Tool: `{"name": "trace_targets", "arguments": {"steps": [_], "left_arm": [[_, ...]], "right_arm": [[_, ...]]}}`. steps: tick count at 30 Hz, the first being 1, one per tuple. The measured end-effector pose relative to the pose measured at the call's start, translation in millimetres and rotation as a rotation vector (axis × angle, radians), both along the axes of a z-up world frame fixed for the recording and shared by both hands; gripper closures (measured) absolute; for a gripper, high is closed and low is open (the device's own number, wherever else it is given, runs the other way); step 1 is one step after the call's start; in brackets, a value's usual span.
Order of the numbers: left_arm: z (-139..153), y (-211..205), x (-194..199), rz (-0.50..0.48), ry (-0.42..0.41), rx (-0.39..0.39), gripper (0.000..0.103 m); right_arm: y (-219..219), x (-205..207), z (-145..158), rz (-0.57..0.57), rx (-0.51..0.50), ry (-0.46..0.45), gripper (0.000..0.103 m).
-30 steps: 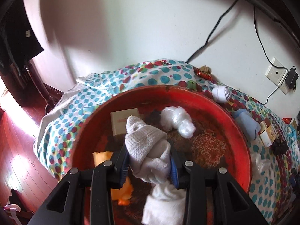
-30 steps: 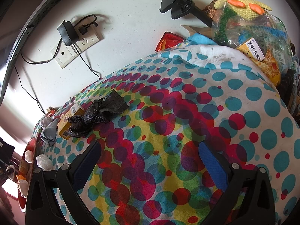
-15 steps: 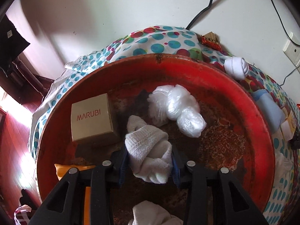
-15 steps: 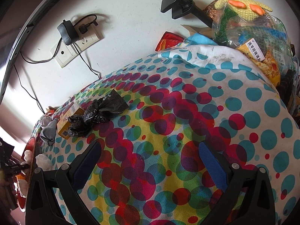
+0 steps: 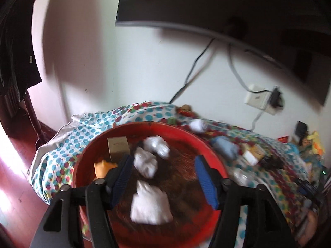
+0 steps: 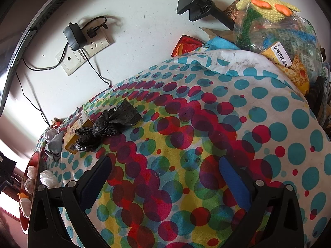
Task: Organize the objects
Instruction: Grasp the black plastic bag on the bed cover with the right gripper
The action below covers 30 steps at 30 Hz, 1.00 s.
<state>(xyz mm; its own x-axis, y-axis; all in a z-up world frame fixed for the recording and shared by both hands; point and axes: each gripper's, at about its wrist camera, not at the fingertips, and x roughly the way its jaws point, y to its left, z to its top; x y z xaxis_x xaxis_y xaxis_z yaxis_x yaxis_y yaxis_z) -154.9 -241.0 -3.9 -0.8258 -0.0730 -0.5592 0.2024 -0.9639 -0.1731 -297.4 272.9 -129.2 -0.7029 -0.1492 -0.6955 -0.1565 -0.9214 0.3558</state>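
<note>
In the left wrist view my left gripper (image 5: 163,177) is open and empty above a red round tray (image 5: 215,157). In the tray lie a white rolled sock (image 5: 145,161), another white cloth (image 5: 151,206), a white plastic bundle (image 5: 158,144), a tan box (image 5: 118,147) and an orange toy (image 5: 102,167). The view is blurred. My right gripper (image 6: 163,177) is open and empty, low over the dotted cloth (image 6: 206,124). A black plastic bag (image 6: 109,124) lies on a yellow box (image 6: 79,127) to its far left, beside a grey sock (image 6: 54,144).
On the cloth right of the tray lie a white sock ball (image 5: 198,125), a blue sock (image 5: 224,147) and small boxes (image 5: 251,155). A wall socket with charger (image 6: 82,39) and cables are behind. A bag of snacks and a yellow knitted toy (image 6: 269,10) are piled at the right.
My left gripper opened, let go of the white rolled sock in the red tray, and pulled up and back. My right gripper has not moved.
</note>
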Motion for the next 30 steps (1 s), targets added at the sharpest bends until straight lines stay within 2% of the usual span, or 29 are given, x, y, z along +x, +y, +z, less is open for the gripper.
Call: {"name": "trace_targets", "arguments": {"steps": [2, 5, 7, 11, 13, 17, 22, 24, 26, 27, 28, 29, 30], "left_arm": [[-12.4, 23.8, 35.0, -0.035, 0.034, 0.007, 0.032], [-42.9, 52.1, 66.3, -0.06, 0.016, 0.029, 0.032], [-63.6, 63.6, 75.7, -0.07, 0.002, 0.063, 0.032], [-95.0, 82.1, 74.2, -0.129, -0.088, 0.105, 0.032], [-99.5, 88.6, 71.1, -0.167, -0.1, 0.114, 0.032], [-105.6, 90.1, 69.4, -0.184, -0.126, 0.116, 0.032], [-111.2, 81.7, 66.3, -0.165, -0.158, 0.157, 0.032], [-113.5, 80.7, 64.8, -0.168, -0.169, 0.161, 0.032], [-115.4, 80.8, 63.8, -0.17, -0.178, 0.163, 0.032], [-116.8, 81.4, 63.1, -0.175, -0.185, 0.166, 0.032], [-117.6, 81.6, 62.8, -0.178, -0.189, 0.167, 0.032], [-118.2, 82.5, 62.6, -0.181, -0.192, 0.167, 0.032], [-118.6, 83.8, 62.4, -0.185, -0.195, 0.166, 0.032]], "right_arm": [[-1.2, -0.9, 0.5, 0.0, 0.011, -0.006, 0.0], [-9.6, -4.4, 0.9, 0.002, 0.072, -0.036, 0.0], [-23.1, -7.9, 1.3, 0.026, 0.141, -0.064, 0.0], [-62.4, -13.4, 8.0, 0.141, 0.205, -0.059, 0.0], [-79.7, -19.4, 12.5, 0.162, 0.239, -0.056, 0.0], [-108.4, -46.9, 18.0, 0.174, 0.287, -0.066, 0.0], [-118.0, -80.9, 13.3, 0.128, 0.256, -0.079, 0.0], [-126.4, -96.2, 9.9, 0.142, 0.27, -0.086, 0.0], [-132.8, -107.0, 5.6, 0.174, 0.276, -0.103, 0.008], [-134.3, -109.9, 3.9, 0.186, 0.267, -0.107, 0.027], [-134.4, -111.3, 3.1, 0.197, 0.246, -0.106, 0.042], [-135.0, -111.2, 4.7, 0.202, 0.238, -0.093, 0.05], [-135.6, -110.2, 5.3, 0.212, 0.233, -0.09, 0.071]]}}
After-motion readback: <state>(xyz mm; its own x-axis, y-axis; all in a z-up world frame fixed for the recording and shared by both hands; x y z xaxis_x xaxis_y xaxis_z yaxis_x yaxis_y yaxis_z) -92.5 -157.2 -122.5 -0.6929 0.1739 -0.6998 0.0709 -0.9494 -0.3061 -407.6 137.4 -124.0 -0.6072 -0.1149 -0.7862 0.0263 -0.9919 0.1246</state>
